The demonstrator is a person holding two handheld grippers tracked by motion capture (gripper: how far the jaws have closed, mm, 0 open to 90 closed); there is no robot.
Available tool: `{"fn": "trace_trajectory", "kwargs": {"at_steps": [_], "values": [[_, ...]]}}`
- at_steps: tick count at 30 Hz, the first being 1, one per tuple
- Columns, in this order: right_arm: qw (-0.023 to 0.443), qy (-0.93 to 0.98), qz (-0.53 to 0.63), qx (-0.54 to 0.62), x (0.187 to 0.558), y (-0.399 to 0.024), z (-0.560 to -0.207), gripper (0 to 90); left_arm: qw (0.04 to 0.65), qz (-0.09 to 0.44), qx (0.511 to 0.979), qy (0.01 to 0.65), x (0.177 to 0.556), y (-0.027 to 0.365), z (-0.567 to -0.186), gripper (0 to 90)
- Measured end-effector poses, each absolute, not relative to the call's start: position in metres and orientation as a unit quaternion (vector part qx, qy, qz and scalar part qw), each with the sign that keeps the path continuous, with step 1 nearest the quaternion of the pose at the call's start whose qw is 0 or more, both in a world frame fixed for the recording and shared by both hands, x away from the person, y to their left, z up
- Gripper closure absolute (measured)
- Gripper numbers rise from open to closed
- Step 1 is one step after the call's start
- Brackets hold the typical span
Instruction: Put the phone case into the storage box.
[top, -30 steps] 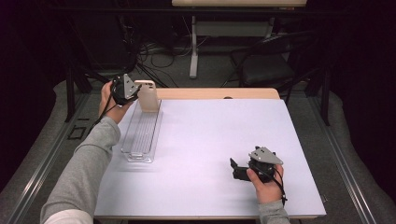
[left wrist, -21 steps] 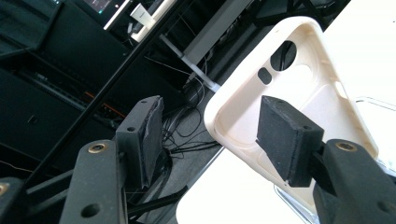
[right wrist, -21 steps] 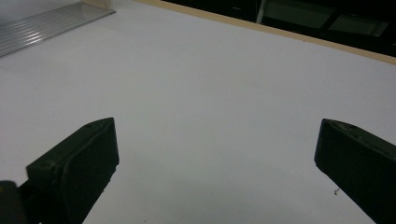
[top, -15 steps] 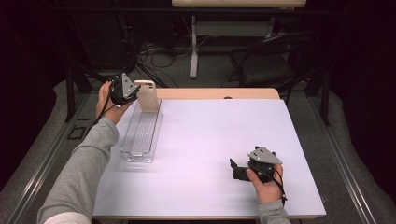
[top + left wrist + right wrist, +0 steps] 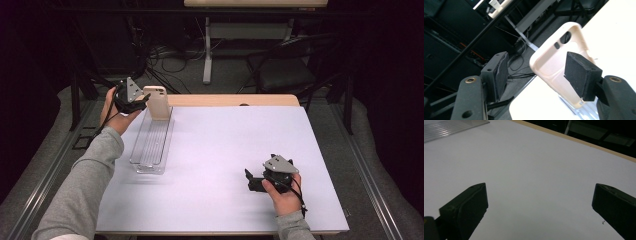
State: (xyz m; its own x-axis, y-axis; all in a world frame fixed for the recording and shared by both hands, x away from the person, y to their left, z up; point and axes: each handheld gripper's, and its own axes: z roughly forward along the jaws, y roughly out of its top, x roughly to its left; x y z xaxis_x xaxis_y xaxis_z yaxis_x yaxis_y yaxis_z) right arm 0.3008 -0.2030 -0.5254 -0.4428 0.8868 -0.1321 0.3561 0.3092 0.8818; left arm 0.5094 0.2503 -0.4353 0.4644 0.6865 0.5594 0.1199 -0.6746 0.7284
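A cream phone case [image 5: 157, 102] stands upright at the far end of a clear plastic tray [image 5: 150, 145], its camera cut-out at the top. My left gripper [image 5: 142, 102] reaches it from the left. In the left gripper view the case [image 5: 554, 62] sits between the jaws of my left gripper [image 5: 541, 72]. The jaws have just been opening, one pad [image 5: 580, 75] is in front of the case and the other pad [image 5: 499, 75] is well clear of it. My right gripper [image 5: 251, 181] rests on the table at the near right, open [image 5: 539, 202] with nothing between its jaws.
The white tabletop [image 5: 240, 140] has a wooden strip along its far edge [image 5: 230, 100]. Beyond it are a dark floor with cables, a desk leg [image 5: 206, 55] and a chair [image 5: 285, 70]. The tray's ribbed end [image 5: 449, 127] lies far off in the right gripper view.
The left gripper's jaws stand a little wider around the case, which stays upright in the tray. The right hand has not moved.
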Motion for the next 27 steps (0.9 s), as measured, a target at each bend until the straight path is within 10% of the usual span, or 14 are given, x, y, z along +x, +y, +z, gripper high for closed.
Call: {"fn": "trace_trajectory", "kwargs": {"at_steps": [27], "values": [[0.318,0.774,0.398,0.377,0.302,-0.200,-0.527,0.0,0.392,0.361,0.794,0.292,0.481,0.242,-0.408,35.5]]}}
